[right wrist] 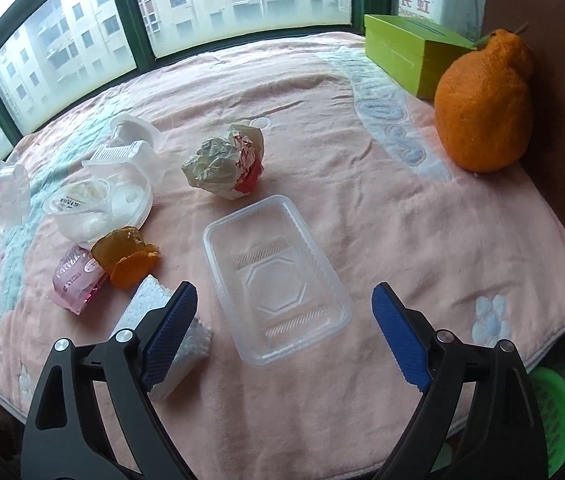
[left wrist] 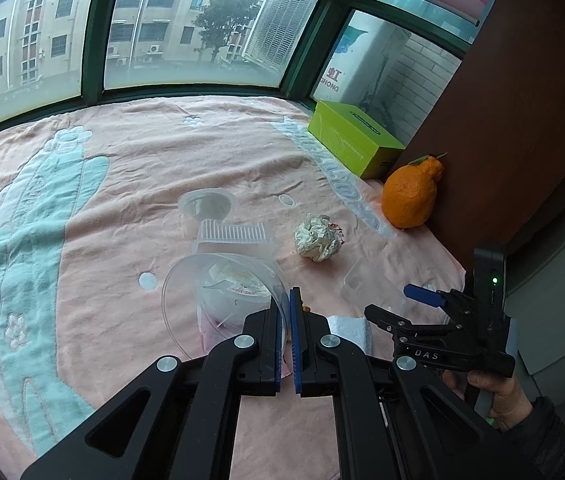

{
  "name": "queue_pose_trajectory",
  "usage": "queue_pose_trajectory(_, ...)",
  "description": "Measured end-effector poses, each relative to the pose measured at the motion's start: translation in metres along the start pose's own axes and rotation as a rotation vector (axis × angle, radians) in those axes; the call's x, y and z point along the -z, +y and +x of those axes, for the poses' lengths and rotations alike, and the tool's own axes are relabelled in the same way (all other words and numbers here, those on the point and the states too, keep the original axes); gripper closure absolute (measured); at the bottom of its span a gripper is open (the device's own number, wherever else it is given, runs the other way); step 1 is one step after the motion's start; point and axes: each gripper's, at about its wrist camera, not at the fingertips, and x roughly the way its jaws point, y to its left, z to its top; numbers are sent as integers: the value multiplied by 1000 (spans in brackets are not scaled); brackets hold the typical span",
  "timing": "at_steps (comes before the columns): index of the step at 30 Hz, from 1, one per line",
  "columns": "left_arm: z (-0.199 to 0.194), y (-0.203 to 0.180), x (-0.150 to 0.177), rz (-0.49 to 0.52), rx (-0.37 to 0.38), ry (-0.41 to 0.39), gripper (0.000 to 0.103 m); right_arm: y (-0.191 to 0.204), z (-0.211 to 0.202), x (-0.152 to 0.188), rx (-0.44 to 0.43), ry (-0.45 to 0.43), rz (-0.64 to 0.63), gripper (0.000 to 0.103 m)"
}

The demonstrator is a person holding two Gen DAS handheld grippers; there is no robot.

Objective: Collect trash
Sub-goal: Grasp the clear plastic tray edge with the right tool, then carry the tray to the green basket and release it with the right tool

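The left gripper point(left wrist: 286, 320) is pinching the rim of a clear plastic cup point(left wrist: 218, 300), tilting it mouth-up, probably to act as the collecting vessel. The right gripper point(right wrist: 282, 336) is standing wide with nothing between its pads, hanging just over the clear tray point(right wrist: 278, 276), likely the next piece. Crumpled paper point(right wrist: 222, 168), orange peel point(right wrist: 126, 256), a pink wrapper point(right wrist: 76, 280) and foam point(right wrist: 186, 344) are lying scattered nearby. Everything is resting on a pink towel point(right wrist: 362, 184) beside a window point(left wrist: 186, 24).
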Motion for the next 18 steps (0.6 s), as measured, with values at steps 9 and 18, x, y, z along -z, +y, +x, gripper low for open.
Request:
queue_pose_trajectory(9, 6, -2, 0, 5, 1, 20, 99, 13, 16, -14, 15, 42, -103, 26)
queue_pose_trajectory(18, 5, -11, 3, 12, 8, 25, 99, 3, -4, 1, 14, 1, -9, 40)
